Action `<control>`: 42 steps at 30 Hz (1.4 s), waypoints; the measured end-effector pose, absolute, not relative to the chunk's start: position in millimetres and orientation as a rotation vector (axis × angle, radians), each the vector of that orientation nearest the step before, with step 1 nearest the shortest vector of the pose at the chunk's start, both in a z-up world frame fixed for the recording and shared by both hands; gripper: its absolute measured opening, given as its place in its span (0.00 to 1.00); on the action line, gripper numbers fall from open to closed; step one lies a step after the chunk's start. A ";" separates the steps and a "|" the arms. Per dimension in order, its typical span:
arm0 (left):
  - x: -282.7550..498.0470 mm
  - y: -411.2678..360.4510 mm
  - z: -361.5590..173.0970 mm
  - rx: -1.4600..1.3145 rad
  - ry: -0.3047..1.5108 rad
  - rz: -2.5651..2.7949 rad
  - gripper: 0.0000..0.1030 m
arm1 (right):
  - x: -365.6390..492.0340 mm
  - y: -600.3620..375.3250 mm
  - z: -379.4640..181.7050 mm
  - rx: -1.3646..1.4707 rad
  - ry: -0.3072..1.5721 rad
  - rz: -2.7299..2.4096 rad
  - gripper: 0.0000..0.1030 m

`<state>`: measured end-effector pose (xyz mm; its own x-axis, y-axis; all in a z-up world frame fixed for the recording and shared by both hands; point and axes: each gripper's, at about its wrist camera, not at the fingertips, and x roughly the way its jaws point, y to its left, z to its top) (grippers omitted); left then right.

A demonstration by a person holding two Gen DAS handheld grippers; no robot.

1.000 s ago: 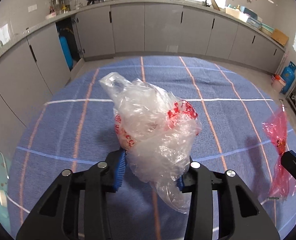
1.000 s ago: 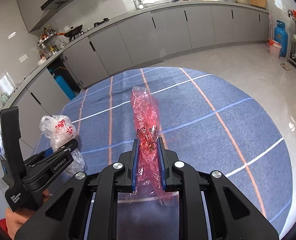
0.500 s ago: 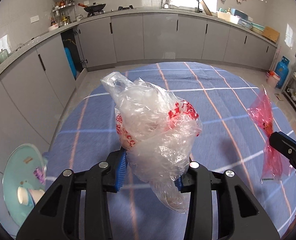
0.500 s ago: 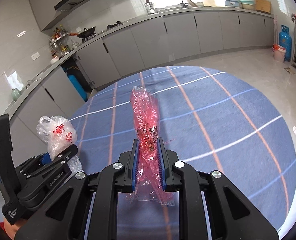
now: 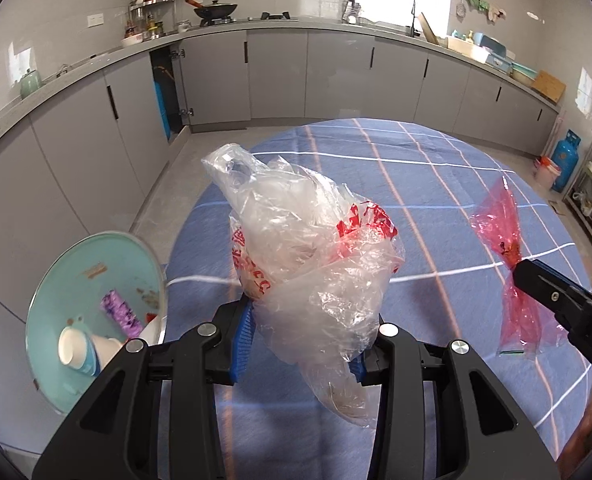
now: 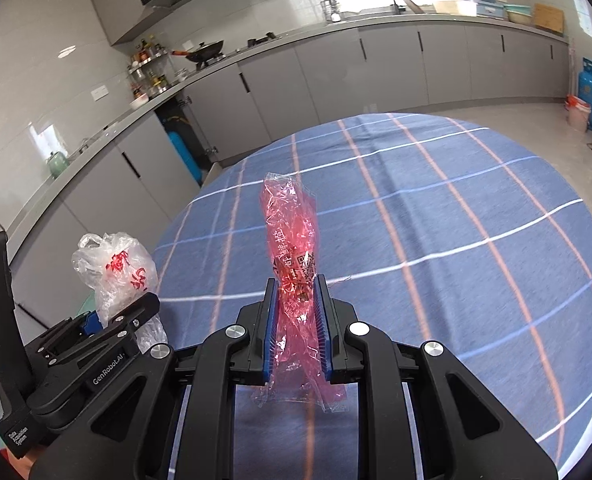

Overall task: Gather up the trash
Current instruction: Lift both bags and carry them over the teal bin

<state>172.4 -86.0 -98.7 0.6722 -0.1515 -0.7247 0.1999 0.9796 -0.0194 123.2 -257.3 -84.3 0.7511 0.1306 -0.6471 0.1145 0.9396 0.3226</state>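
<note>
Desk (image 5: 435, 184): the round blue desk is sliding away to the right, not under the tongs like a second ago.
Trash bin (image 5: 108, 264): it is now showing at the left, with a paper cup (image 5: 80, 354) inside, so the drop is getting close.
Left tongs (image 5: 301, 344): squeezing the clear plastic bag (image 5: 315, 256).
Right tongs (image 6: 296, 328): pinching narrow on the red wrapper (image 6: 292, 232).
</note>
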 end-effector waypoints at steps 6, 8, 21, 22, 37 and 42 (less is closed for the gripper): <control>156.0 -61.7 -100.3 0.046 0.811 -0.176 0.37 | 114.4 -232.7 -87.0 0.350 0.730 0.039 0.18; 152.0 -54.5 -99.5 0.045 0.807 -0.169 0.37 | 112.7 -224.7 -87.5 0.341 0.732 0.050 0.18; 125.6 9.6 -93.0 0.008 0.756 -0.100 0.38 | 106.0 -158.0 -80.3 0.284 0.727 0.159 0.18; 124.0 15.2 -92.8 0.002 0.754 -0.094 0.38 | 105.9 -151.8 -79.4 0.279 0.726 0.170 0.18; 111.6 107.2 -106.3 -0.087 0.758 0.026 0.38 | 110.4 -55.6 -85.9 0.182 0.753 0.320 0.18; 113.8 126.3 -113.0 -0.108 0.770 0.049 0.38 | 117.3 -34.4 -88.7 0.171 0.765 0.355 0.18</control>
